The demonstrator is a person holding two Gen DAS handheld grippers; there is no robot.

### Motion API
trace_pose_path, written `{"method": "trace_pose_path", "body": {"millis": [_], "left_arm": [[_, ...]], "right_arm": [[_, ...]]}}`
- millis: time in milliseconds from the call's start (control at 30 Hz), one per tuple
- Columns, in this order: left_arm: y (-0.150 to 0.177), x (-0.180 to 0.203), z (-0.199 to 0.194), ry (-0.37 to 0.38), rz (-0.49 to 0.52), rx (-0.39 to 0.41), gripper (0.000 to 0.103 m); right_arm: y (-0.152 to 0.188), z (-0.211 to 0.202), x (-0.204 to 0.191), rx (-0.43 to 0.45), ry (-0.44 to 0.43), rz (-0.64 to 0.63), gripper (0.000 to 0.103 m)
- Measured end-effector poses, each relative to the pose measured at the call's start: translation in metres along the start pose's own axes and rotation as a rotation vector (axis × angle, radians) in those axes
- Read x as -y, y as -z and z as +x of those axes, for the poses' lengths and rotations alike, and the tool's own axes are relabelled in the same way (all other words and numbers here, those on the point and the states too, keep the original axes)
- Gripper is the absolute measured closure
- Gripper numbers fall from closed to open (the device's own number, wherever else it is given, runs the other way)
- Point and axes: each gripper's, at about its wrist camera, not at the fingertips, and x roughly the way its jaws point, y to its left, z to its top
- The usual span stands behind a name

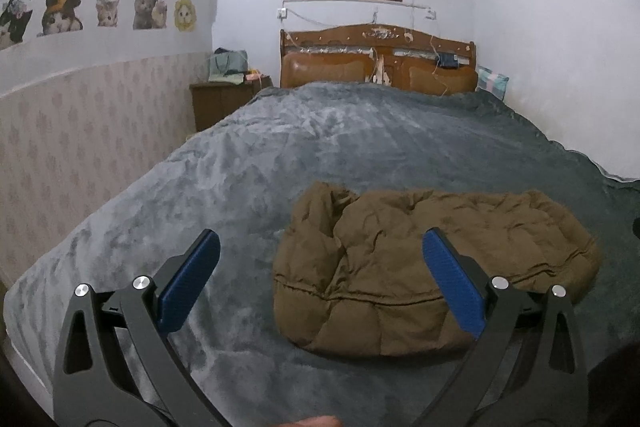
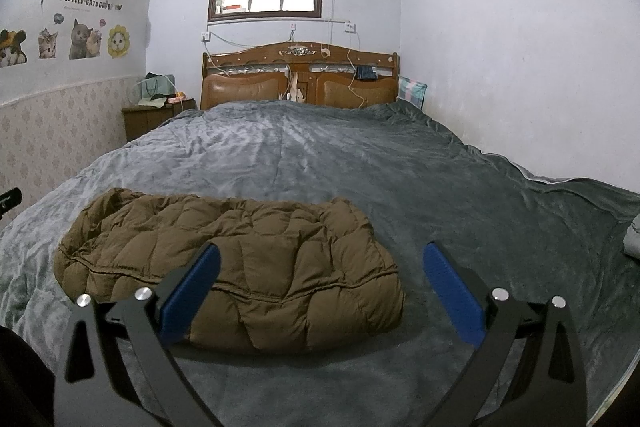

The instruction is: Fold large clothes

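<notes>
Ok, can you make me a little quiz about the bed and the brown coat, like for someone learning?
1. True or false: the left gripper is squeezing the coat.
2. What does the coat lie on: A) the blanket, B) the nightstand, C) the floor?
3. Fill in: both the left gripper and the right gripper are ____.

Key: 1 false, it holds nothing. 2 A. 3 open.
</notes>
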Motion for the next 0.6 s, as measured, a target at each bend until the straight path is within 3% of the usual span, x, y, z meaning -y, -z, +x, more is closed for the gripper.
{"method": "trace_pose_path", "body": {"millis": [200, 600], "left_arm": [[0.001, -0.003, -0.002, 0.007, -0.018, 0.007, 0.003], [0.001, 0.009, -0.008, -0.023, 0.048, 0.028, 0.003]], "right_arm": [[0.002, 0.002, 0.001, 0.006, -0.001, 0.004, 0.002], [0.002, 0.003, 0.001, 0.004, -0.001, 0.004, 0.002]]}}
